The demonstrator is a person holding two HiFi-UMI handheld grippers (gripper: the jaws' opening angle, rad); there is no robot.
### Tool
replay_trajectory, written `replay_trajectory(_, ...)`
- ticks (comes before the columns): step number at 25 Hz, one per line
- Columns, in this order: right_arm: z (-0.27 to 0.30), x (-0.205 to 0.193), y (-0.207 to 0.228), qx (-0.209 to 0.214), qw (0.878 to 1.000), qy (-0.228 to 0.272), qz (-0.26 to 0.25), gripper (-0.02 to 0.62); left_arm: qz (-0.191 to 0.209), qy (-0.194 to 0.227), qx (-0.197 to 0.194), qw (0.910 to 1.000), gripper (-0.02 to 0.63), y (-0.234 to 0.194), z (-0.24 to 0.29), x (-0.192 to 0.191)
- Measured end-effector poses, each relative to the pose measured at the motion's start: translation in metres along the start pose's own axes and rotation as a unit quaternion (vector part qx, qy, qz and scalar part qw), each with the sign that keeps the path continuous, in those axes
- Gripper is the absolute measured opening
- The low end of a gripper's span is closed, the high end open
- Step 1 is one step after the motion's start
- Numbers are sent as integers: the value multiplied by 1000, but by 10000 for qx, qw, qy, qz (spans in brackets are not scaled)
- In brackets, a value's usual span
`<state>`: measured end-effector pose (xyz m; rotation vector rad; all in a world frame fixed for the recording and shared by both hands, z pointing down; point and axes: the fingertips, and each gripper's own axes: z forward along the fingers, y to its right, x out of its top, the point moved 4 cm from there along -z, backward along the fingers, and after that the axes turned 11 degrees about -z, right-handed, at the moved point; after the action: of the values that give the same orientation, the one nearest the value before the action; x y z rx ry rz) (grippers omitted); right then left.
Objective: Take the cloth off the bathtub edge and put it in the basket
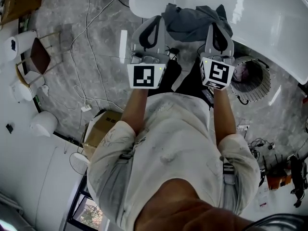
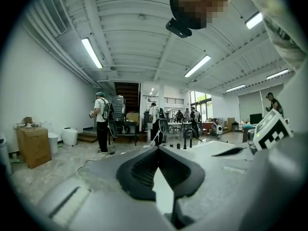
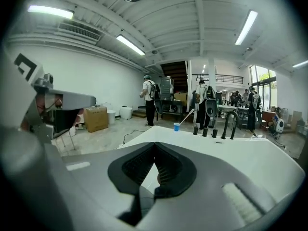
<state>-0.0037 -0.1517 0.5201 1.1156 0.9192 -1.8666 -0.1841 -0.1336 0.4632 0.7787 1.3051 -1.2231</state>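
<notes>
The grey marbled floor (image 1: 62, 13) carried the white bathtub (image 1: 269, 13), and a dark grey cloth (image 1: 192, 20) lay bunched over the tub's near edge. Just beside the tub a round basket (image 1: 262, 88) stood on the floor. Thin cables (image 1: 91, 52) trailed across the tiles, and a cardboard box (image 1: 103, 126) sat further off, near a white round container (image 1: 43, 123).

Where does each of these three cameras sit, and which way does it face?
Head view: on the person's head, facing steeply down at forearms, left gripper, right gripper, cloth, bathtub.
Left gripper view: on that gripper, facing along its shut jaws toward the staircase.
Right gripper view: likewise, across the bathtub; left gripper at left.
Shared: both gripper views show the staircase.
</notes>
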Motion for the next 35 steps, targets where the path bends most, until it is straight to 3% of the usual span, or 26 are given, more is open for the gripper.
replay_trajectory(6,25,-55,-20,333,9985,-426,-120,3,2,-128,-120,9998,0,-2,11,-35)
replay_trajectory(12,48,-118,-43,791,9917,-953,-331,9,-165,-474,-1,9987,0,-5,8,-73)
replay_trajectory(15,58,-145,-53,1095,9851,-1235,-487,57,-242,-554,49,9982,0,-6,6,-83)
replay_trajectory(19,69,-176,-69,1606,9689,-1610,-978,202,-356,-626,102,9974,0,-7,3,-94)
replay_trajectory(24,86,-206,-91,2215,9316,-2012,-2062,402,-386,-729,83,9966,0,-10,-1,-109)
replay_trajectory(26,93,-217,-94,2269,9103,-2146,-2715,440,-441,-730,119,9963,0,-12,-1,-113)
replay_trajectory(35,123,-263,-102,2829,8157,-2872,-4148,486,-546,-701,239,9958,0,-19,-6,-121)
